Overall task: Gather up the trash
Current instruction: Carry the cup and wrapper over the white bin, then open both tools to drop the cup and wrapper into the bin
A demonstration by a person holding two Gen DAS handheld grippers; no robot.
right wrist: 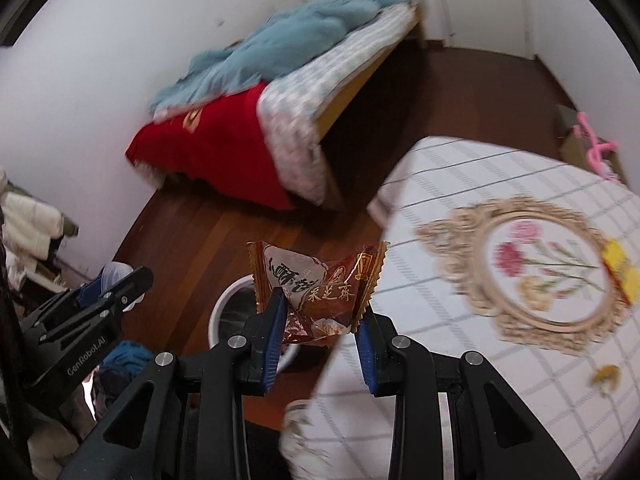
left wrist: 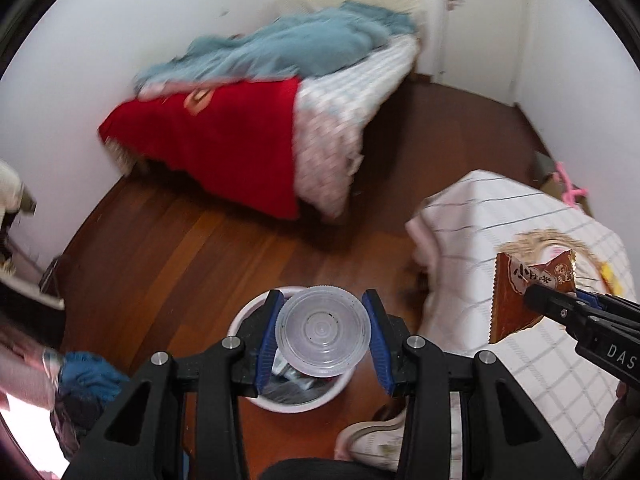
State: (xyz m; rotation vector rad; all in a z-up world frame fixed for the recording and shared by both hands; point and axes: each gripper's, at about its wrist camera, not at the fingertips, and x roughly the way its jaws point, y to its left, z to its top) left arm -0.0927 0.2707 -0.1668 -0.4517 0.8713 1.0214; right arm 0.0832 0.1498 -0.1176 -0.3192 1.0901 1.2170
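Observation:
My left gripper (left wrist: 323,300) is shut on a clear plastic cup (left wrist: 323,332), held with its bottom toward the camera. Right under it on the wooden floor stands a white trash bin (left wrist: 240,320) with rubbish inside. My right gripper (right wrist: 322,308) is shut on a brown snack wrapper (right wrist: 320,280) with printed characters, hanging above and just right of the bin (right wrist: 220,312). In the left wrist view the right gripper (left wrist: 536,300) and wrapper (left wrist: 524,300) hang over the table's edge. In the right wrist view the left gripper (right wrist: 140,276) shows at the left with the cup (right wrist: 114,270).
A table with a white checked cloth (right wrist: 460,168) stands on the right, bearing a round embroidered mat (right wrist: 540,264) and a yellow packet (right wrist: 618,270). A bed (left wrist: 248,120) with red and blue covers lies beyond. A white shoe (left wrist: 372,436) and a blue cloth pile (left wrist: 88,376) flank the bin.

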